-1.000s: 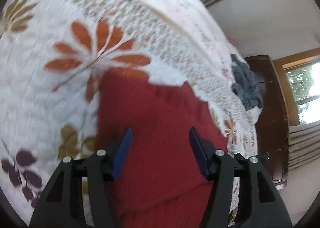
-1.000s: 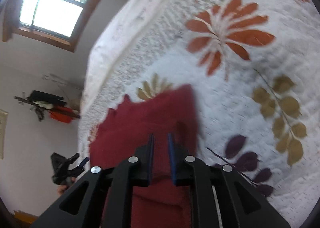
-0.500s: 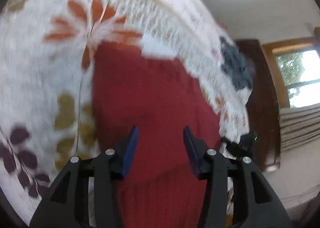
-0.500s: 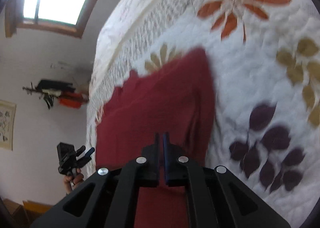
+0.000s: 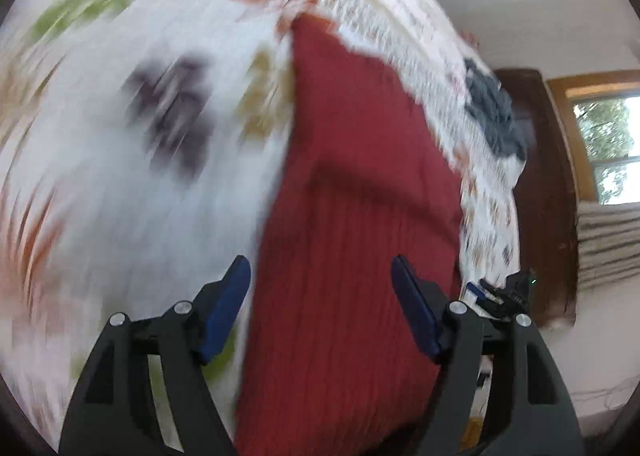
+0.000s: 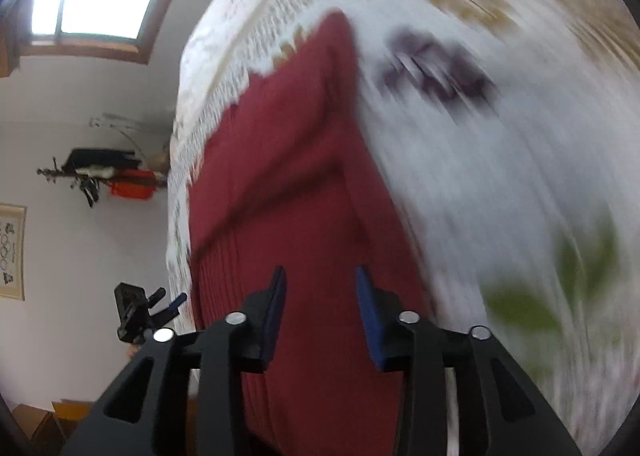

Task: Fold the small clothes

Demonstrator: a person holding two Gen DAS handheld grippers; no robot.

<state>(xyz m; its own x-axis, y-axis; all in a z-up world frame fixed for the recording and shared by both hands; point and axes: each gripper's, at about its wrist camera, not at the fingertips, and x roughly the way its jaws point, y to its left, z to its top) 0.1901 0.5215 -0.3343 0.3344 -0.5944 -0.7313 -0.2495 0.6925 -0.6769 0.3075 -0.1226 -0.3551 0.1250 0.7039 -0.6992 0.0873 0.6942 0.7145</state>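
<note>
Both jaws are now parted: right hand-held gripper [image 6: 320, 312], shut half a second ago, and left hand-held gripper [image 5: 320, 304] hold nothing; red garment [image 5: 352, 216] judged released folded on bed [image 5: 120, 176].

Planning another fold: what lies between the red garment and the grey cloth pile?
In the left wrist view, only patterned bedspread separates the red garment from the grey cloth pile.

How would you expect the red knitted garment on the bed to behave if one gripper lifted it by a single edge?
The red knitted garment would probably flop and drape, since it already creases softly across the quilt. Its ribbed weave suggests that it would stretch and grip rather than slip. Lifted by one edge, the layered part would likely unfold.
</note>
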